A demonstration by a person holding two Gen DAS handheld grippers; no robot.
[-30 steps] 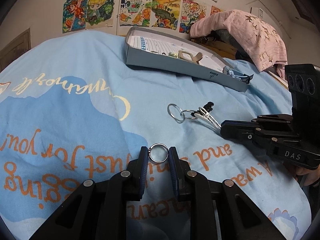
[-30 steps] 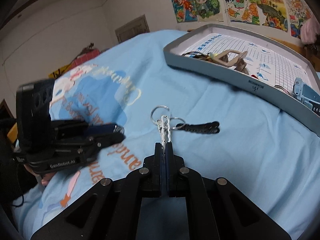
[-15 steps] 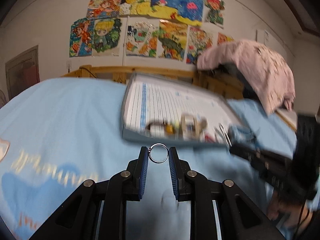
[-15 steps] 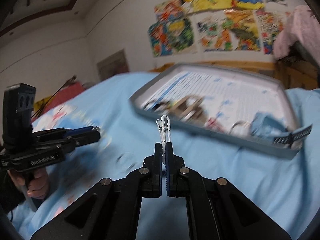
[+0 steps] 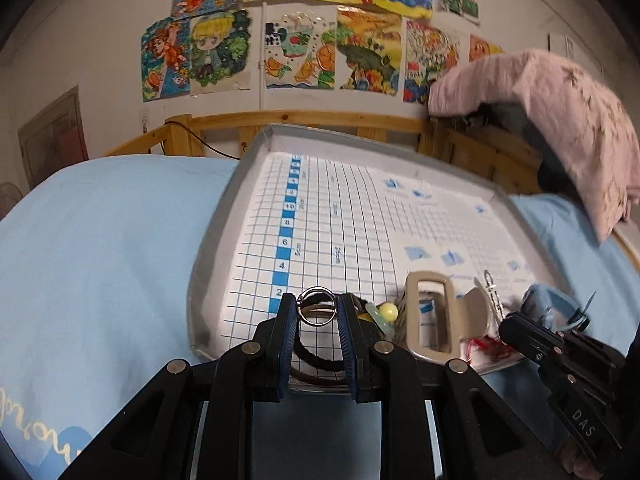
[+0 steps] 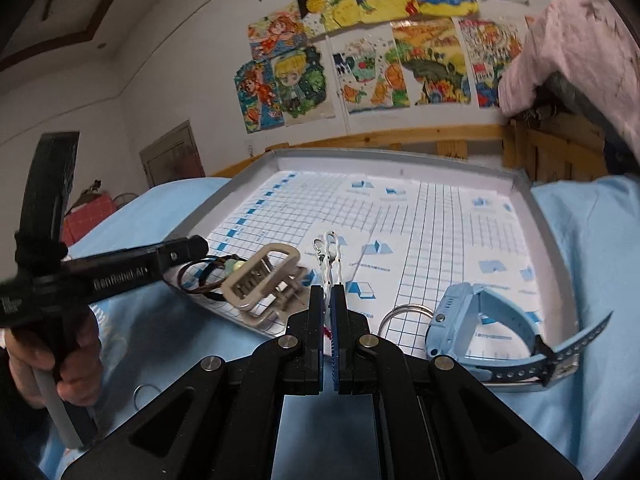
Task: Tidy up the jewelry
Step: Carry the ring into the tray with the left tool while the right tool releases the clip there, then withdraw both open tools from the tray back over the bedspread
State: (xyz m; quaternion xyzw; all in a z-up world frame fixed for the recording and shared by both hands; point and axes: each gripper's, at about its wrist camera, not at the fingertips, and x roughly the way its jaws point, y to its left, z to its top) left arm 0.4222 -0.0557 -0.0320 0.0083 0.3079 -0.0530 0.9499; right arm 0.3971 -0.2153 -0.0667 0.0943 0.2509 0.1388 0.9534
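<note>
The left gripper point(image 5: 317, 312) pinches a metal ring point(image 5: 317, 305) just over the grey tray's point(image 5: 208, 248) near rim. To its right, the right gripper point(image 6: 329, 300) clamps a white clasp point(image 6: 329, 258), upright, above the tray's gridded floor directly ahead.

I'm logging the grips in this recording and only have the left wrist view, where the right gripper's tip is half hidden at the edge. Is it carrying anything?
Observer: Yes. The right gripper is shut on a white metal clasp, which sticks up from its fingertips over the tray.
Operator: And the blue thing next to that gripper?
Observer: That's a blue watch. It lies in the tray's near right corner, and its strap end pokes past the rim.
Operator: Is there any other jewelry in there that I'd miss?
Observer: A metal ring lies flat in the tray, just left of the watch.
</note>
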